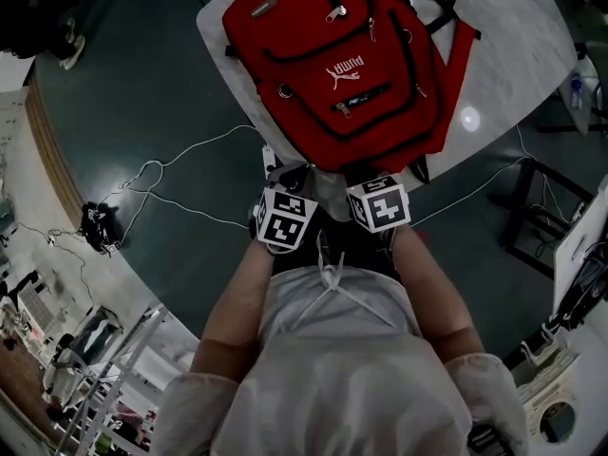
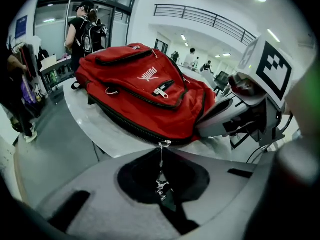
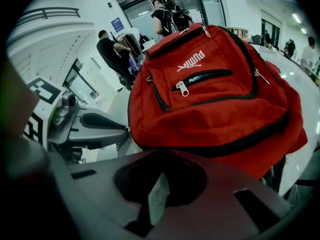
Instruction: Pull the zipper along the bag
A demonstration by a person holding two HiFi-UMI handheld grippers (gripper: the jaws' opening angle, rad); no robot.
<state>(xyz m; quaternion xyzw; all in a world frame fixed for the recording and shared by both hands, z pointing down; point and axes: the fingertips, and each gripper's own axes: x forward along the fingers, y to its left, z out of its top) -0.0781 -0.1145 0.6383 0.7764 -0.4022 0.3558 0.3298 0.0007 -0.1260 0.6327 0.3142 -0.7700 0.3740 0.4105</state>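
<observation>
A red backpack (image 1: 347, 55) lies flat on the pale round table (image 1: 513, 55), its black zipper tracks curving across the front. Both grippers meet its near edge. In the left gripper view, my left gripper (image 2: 162, 151) is shut on a small metal zipper pull (image 2: 161, 144) at the lower zipper of the bag (image 2: 145, 94). In the head view the left gripper (image 1: 290, 174) sits at the bag's near left corner. My right gripper (image 3: 162, 154) is shut, its tips pressed into the red fabric of the bag's (image 3: 215, 94) bottom edge. From above, the right gripper (image 1: 369, 174) is close beside the left.
White cables (image 1: 180, 160) trail over the dark floor left of the table. A black metal frame (image 1: 532, 217) and white equipment stand to the right. People (image 2: 85, 29) stand beyond the table by the glass doors; another person (image 3: 112, 54) is at the left.
</observation>
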